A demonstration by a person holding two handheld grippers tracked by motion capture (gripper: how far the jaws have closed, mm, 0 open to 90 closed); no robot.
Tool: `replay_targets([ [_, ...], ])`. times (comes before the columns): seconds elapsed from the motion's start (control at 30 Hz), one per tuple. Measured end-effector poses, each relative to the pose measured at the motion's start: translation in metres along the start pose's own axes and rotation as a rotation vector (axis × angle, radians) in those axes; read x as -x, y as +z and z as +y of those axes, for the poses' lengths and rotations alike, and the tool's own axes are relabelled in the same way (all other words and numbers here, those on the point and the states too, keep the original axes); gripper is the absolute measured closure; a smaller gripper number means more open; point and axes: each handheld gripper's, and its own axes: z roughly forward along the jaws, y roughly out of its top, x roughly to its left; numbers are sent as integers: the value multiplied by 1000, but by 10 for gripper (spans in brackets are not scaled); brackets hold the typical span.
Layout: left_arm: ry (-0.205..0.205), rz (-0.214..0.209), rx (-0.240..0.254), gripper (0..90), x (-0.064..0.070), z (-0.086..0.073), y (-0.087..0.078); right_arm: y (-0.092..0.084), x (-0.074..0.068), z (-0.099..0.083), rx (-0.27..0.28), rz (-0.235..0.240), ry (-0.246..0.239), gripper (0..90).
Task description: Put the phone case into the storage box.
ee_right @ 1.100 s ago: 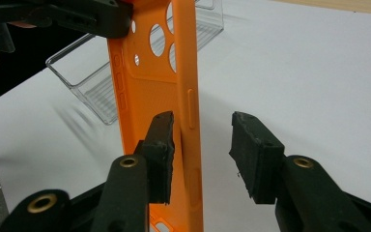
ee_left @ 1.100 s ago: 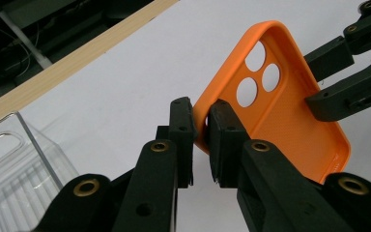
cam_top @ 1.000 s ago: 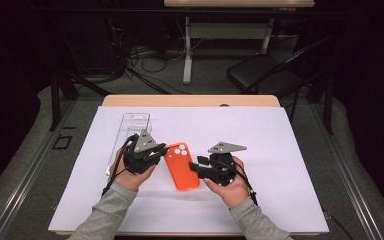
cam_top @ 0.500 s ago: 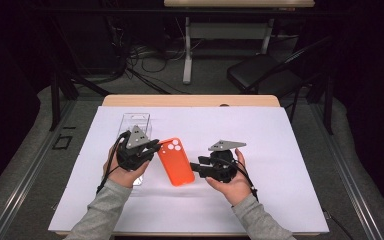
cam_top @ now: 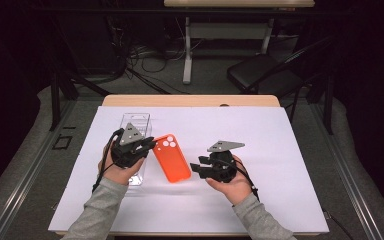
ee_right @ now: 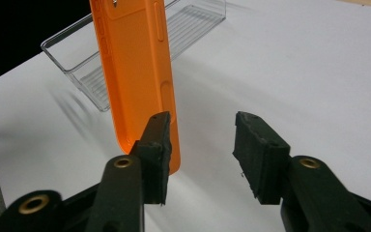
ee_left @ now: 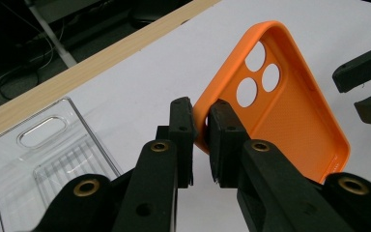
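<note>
orange phone case (cam_top: 170,158) held over the white table cover (cam_top: 290,150), pinched by its camera-hole corner, open side toward the left gripper's camera. left gripper (ee_left: 200,129) clamped on that rim, jaws nearly together with the thin wall between them. right gripper (ee_right: 200,145) just beside the case's lower end, jaws spread wide and empty, one pad close against the case's back edge. clear plastic tray (cam_top: 136,131) lying flat on the cover on the far side of the case from the right gripper. likely a handover or a two-handed steadying: best done by bringing the spread jaws squarely across the case's lower edge and closing firmly before loosening the corner pinch, keeping the case off the tray.
</note>
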Motion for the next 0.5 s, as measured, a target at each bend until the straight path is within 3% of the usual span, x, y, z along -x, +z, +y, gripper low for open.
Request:
replay_targets([
  [0.23, -6, 9, 4, 817, -3, -1, -2, -1, 2, 2, 54, 31, -48, 446],
  [0.5, -7, 12, 5, 817, -6, -1, -3, -1, 3, 3, 47, 26, -67, 411],
])
